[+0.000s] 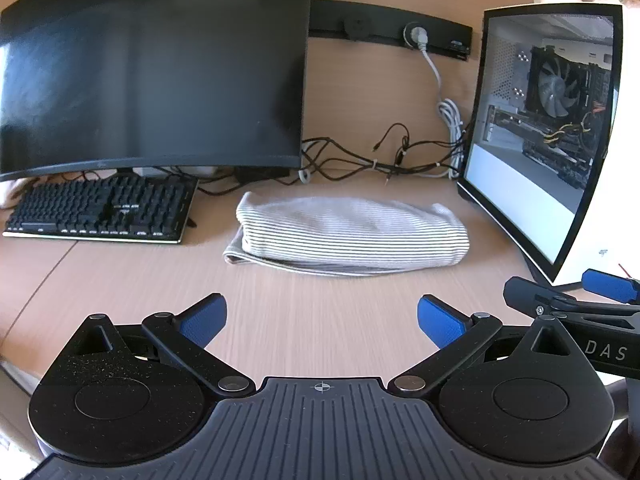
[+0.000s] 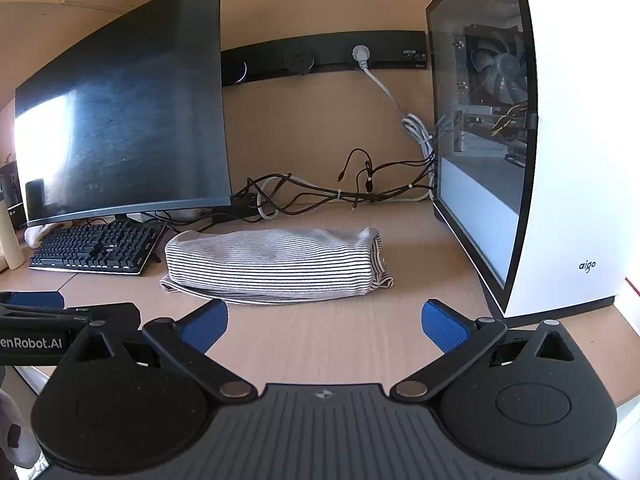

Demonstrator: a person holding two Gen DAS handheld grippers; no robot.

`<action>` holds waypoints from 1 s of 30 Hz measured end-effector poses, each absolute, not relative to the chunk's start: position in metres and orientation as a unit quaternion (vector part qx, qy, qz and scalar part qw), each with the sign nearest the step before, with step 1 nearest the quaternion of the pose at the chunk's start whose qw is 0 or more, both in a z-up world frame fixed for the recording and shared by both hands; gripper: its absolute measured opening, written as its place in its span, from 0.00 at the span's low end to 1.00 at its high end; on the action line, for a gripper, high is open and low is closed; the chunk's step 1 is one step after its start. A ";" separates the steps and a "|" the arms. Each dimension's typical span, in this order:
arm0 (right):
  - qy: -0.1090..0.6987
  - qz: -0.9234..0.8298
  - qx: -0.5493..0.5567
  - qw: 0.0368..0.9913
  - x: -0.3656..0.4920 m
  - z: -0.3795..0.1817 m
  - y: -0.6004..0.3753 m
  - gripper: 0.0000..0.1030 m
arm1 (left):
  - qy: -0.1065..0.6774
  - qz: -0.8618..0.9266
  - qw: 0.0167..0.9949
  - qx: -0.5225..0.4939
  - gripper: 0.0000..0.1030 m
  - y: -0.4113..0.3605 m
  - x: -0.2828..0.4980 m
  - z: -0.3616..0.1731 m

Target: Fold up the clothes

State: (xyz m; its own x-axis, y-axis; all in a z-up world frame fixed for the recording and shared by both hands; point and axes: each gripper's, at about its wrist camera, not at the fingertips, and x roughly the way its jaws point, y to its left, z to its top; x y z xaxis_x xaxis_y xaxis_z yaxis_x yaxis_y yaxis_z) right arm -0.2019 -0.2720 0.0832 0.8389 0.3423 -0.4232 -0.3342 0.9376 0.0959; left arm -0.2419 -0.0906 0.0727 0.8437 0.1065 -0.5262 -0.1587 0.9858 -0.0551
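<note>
Both my grippers, left and right, hang empty with fingers spread wide. The striped garment lies folded into a compact bundle on the desk just ahead of both, so the folding looks finished.

On your light wooden tabletop, the folded striped grey-and-white garment lies centre, between the black mechanical keyboard at left and the white glass-sided computer case at right. The large dark curved monitor stands beyond the keyboard, and tangled black cables lie behind the garment.
</note>
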 end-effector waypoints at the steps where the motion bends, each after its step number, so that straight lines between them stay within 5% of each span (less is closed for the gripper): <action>1: 0.223 0.177 0.009 0.959 -0.202 0.083 -0.272 1.00 | 0.271 0.069 0.959 -0.049 1.00 -0.090 -0.243 0.073; 30: 0.226 0.184 0.005 0.956 -0.203 0.083 -0.263 1.00 | 0.265 0.068 0.960 -0.066 1.00 -0.076 -0.248 0.072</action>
State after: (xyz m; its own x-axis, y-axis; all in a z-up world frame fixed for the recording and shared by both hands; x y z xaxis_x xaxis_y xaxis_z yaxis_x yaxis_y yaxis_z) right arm -0.2029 -0.2631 0.0827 0.8297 0.3543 -0.4314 -0.3499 0.9322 0.0928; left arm -0.2479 -0.0762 0.0724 0.8502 0.0958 -0.5177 -0.1655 0.9821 -0.0900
